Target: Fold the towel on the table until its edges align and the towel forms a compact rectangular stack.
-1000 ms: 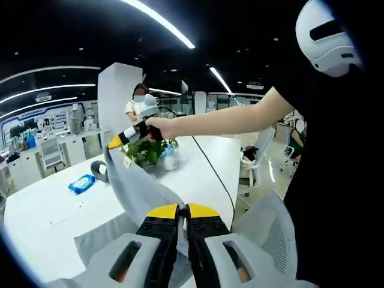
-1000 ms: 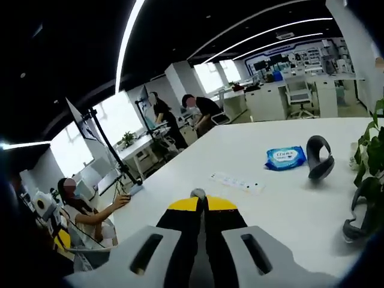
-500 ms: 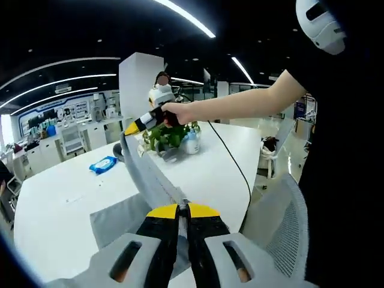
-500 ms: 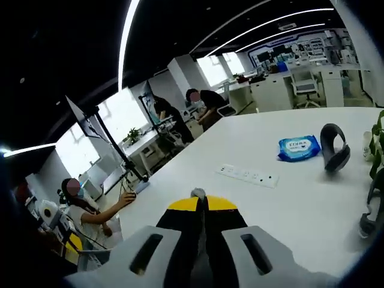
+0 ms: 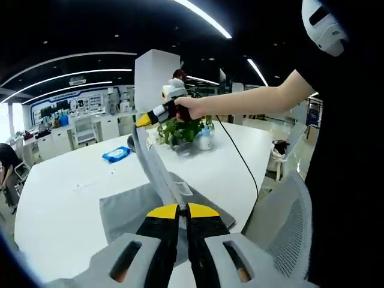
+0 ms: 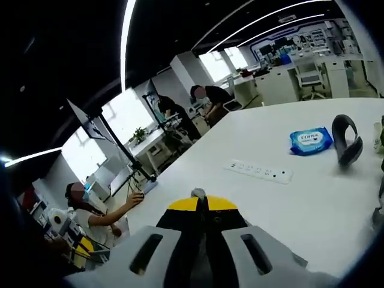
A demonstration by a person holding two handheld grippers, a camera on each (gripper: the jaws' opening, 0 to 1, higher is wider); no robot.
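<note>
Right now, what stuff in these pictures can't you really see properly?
- Towel: in the left gripper view, the left tool covers its near edge, so the fold alignment is unclear.
- Towel corner in the right tool: in the right gripper view, hidden between the shut jaws.
- Blue packet: print too small to read.
- Plant: partly behind the person's hand.

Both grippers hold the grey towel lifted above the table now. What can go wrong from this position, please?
1. The towel hangs stretched between the left gripper and the right gripper, each pinching only an edge; one corner may slip out and spoil the fold.
2. The potted plant and a small bottle stand just behind the right gripper, so a wide swing might knock them.
3. The part on the table may drag and wrinkle.
</note>
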